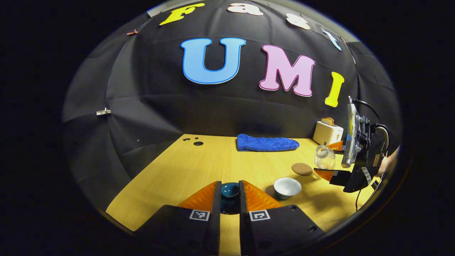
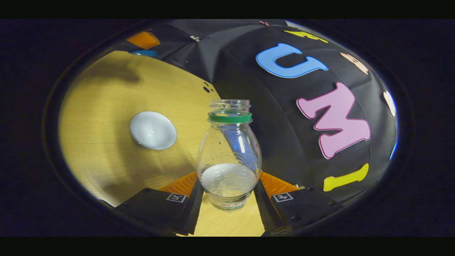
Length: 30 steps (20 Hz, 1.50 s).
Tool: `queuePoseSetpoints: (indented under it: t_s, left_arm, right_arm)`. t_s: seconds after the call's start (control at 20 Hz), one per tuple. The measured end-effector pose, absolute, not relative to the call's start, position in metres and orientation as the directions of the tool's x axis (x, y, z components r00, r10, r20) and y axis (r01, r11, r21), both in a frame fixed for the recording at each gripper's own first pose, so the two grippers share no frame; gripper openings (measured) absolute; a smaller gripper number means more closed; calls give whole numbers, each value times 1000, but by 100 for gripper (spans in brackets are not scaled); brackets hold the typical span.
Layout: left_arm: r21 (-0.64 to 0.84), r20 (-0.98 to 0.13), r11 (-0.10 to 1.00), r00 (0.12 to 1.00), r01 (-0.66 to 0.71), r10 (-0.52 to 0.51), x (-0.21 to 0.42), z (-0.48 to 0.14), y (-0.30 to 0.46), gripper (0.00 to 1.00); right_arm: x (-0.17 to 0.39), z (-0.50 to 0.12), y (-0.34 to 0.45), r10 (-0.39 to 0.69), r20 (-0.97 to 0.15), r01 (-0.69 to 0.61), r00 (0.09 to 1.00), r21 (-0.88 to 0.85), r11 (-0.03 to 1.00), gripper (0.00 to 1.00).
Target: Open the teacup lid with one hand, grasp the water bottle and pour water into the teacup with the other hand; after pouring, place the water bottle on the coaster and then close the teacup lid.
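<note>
A clear, uncapped bottle (image 2: 229, 156) with a green neck ring sits clamped between the right gripper (image 2: 229, 193) fingers, lifted off the table (image 2: 106, 160) and tilted, water pooled low in its belly. The white cup (image 1: 287, 187) stands open just beside the round coaster (image 1: 302, 169) — whether it holds water is hard to judge. The left gripper (image 1: 230, 193) is closed on a dark blue lid (image 1: 230, 190), largely hidden between its fingers. Behind lie a blue cloth (image 1: 266, 144) and a toaster (image 1: 327, 133), partly cut off.
</note>
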<state>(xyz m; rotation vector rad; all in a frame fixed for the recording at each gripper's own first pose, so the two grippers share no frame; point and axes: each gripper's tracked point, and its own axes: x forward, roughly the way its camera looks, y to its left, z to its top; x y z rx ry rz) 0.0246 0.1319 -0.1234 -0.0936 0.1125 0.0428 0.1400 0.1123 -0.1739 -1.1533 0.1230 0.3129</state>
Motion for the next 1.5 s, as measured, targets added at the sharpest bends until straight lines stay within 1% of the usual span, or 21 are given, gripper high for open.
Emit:
queuePoseSetpoints:
  t_s: [0.2, 0.25, 0.3, 0.35, 0.55, 0.6, 0.7, 0.75, 0.8, 0.9, 0.95, 1.0, 1.05, 1.1, 1.15, 1.2, 1.25, 1.35, 1.4, 1.5]
  left_arm:
    - [-94, -132, 995, 991, -46, 33, 15, -132, 135, 26]
    - [-97, -137, 994, 990, -45, 32, 13, -134, 136, 26]
    - [-102, -140, 994, 990, -44, 30, 12, -136, 135, 22]
    - [-109, -142, 993, 989, -43, 27, 11, -137, 135, 26]
    - [-110, -142, 993, 990, -34, 18, 13, -136, 132, 27]
    - [-109, -140, 994, 990, -31, 16, 13, -136, 133, 22]
    - [-110, -135, 994, 991, -29, 14, 14, -134, 133, 23]
    - [-110, -134, 993, 991, -28, 13, 16, -134, 134, 27]
    - [-111, -132, 993, 991, -29, 14, 18, -134, 135, 23]
    - [-113, -132, 993, 991, -32, 17, 19, -133, 136, 23]
    - [-115, -133, 993, 991, -36, 20, 19, -134, 138, 26]
    - [-116, -133, 992, 991, -39, 24, 17, -134, 139, 26]
    - [-119, -133, 992, 991, -42, 26, 16, -133, 140, 23]
    - [-120, -134, 992, 991, -46, 30, 15, -135, 142, 23]
    - [-122, -136, 991, 990, -50, 33, 15, -136, 143, 26]
    - [-123, -138, 991, 990, -54, 37, 13, -137, 144, 26]
    - [-124, -141, 990, 989, -59, 42, 12, -137, 147, 23]
    - [-128, -141, 989, 989, -71, 53, 9, -138, 151, 29]
    - [-131, -141, 988, 988, -79, 60, 8, -139, 154, 26]
    - [-136, -143, 987, 987, -87, 68, 6, -140, 156, 27]
  right_arm:
    - [142, -188, 112, 153, -278, -311, 948, -909, 279, 72]
    - [144, -186, 110, 135, -274, -300, 952, -923, 242, 72]
    - [146, -184, 110, 132, -268, -291, 954, -934, 210, 72]
    - [146, -187, 111, 129, -265, -286, 956, -940, 184, 72]
    - [151, -189, 104, 113, -277, -289, 954, -951, 106, 72]
    - [153, -190, 102, 108, -280, -290, 954, -953, 89, 72]
    - [155, -189, 101, 110, -279, -285, 954, -957, 48, 72]
    - [155, -191, 103, 111, -279, -283, 954, -959, 23, 72]
    - [155, -191, 104, 114, -281, -283, 953, -959, 0, 72]
    - [157, -192, 106, 120, -293, -290, 949, -956, -44, 72]
    - [159, -192, 108, 124, -296, -289, 947, -955, -68, 72]
    - [160, -193, 109, 125, -298, -288, 946, -953, -92, 68]
    - [159, -193, 109, 125, -302, -290, 945, -951, -109, 72]
    - [158, -192, 109, 125, -306, -291, 944, -949, -121, 68]
    - [159, -191, 111, 128, -303, -286, 944, -949, -135, 67]
    - [160, -190, 113, 132, -299, -278, 945, -948, -156, 68]
    - [163, -191, 115, 129, -299, -274, 945, -945, -179, 72]
    - [168, -190, 117, 132, -302, -273, 944, -940, -204, 72]
    - [169, -190, 117, 129, -304, -272, 944, -937, -218, 72]
    - [170, -189, 117, 127, -306, -269, 944, -932, -244, 72]
